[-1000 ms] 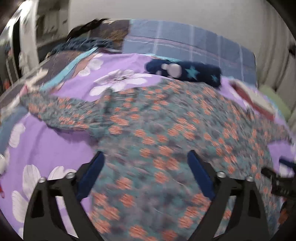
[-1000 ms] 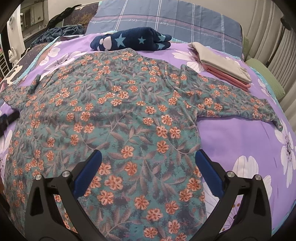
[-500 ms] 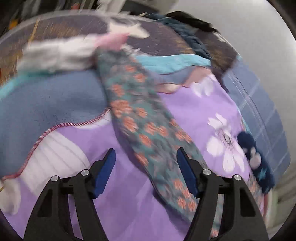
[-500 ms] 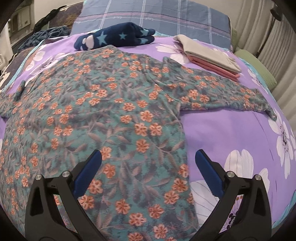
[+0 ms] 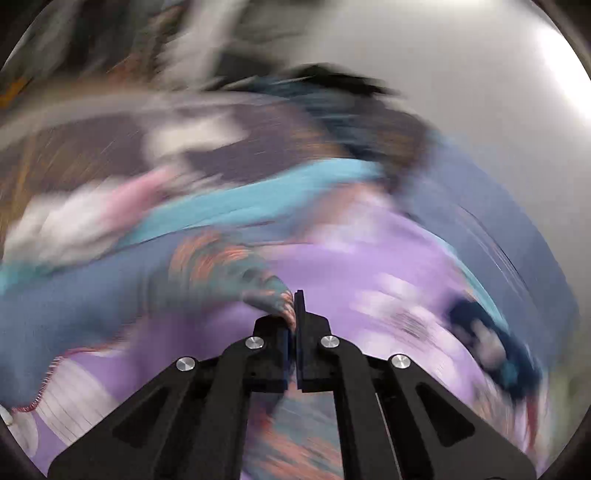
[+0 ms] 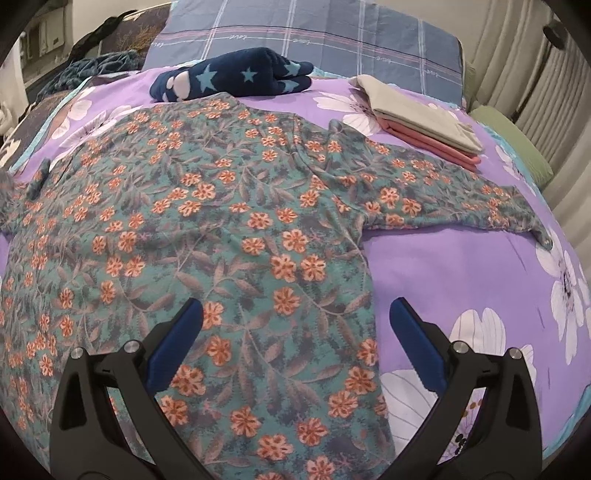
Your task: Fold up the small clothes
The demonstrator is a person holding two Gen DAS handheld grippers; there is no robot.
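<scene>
Shirt (image 6: 229, 236), floral, long-sleeved, lies spread flat on the purple bedspread (image 6: 461, 273), collar toward the pillow (image 6: 303, 33), hem toward the camera.

Left of the shirt body: the left gripper (image 5: 294, 314) has its jaws shut on the end of the left sleeve (image 5: 229, 269), cloth pinched between the pads. That view is heavily blurred; the sleeve runs away from the fingers up and to the left. The fold would carry this cuff inward across the shirt body, which looks free of obstruction.

Shirt body: the right gripper (image 6: 295, 339) hovers over the lower right part, jaws wide apart, holding nothing. The shirt's right side edge passes between its fingers.

Right of the shirt body: the right sleeve (image 6: 454, 192) stretches outward, its cuff near the bed edge. A folded stack (image 6: 417, 122) sits just beyond that sleeve, and a star-patterned bundle (image 6: 229, 77) touches the collar; both limit room at the top.
</scene>
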